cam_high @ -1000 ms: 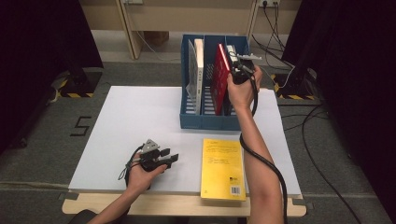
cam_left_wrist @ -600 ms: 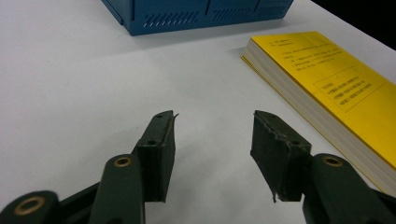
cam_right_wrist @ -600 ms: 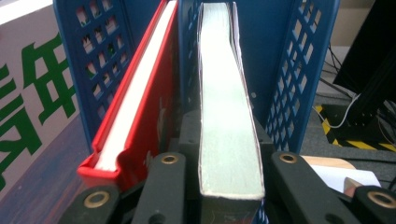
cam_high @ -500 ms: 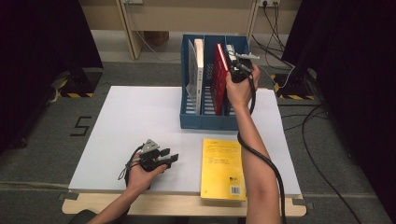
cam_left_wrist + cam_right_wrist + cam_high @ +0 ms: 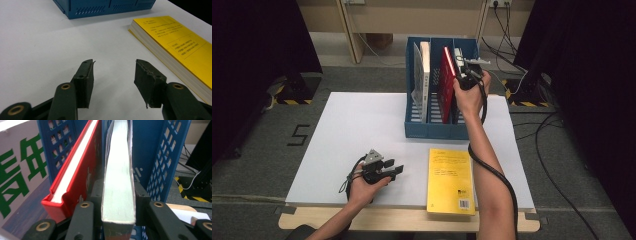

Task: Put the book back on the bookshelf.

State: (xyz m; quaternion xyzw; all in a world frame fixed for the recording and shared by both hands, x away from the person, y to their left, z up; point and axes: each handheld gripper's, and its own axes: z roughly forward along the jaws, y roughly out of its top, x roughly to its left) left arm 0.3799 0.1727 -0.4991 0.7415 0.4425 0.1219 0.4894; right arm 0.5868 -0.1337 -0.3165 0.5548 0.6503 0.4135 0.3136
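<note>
- The pale-edged book point(image 5: 118, 182) stood upright in the rightmost compartment of the blue file rack point(image 5: 432, 131), at the far side of the table, its long edge running straight away from your right gripper point(image 5: 117, 195).
- Your right gripper's jaws had just been opening; the book sat between them, the pads close on either cover, though I couldn't tell whether they pressed on it or had let go.
- The red book point(image 5: 75, 177) leaned just left of it in the middle compartment, close enough to catch the left jaw on withdrawal; the rack's perforated wall hemmed the other side.
- A white book point(image 5: 425, 75) stood in the left compartment, well clear.
- Your left gripper point(image 5: 113, 72) rested low over the white table point(image 5: 357, 135) near you, jaws wide and holding nothing.
- The yellow book point(image 5: 180, 47) lay flat just right of it, long axis running near to far, nearer your left hand than your right.
</note>
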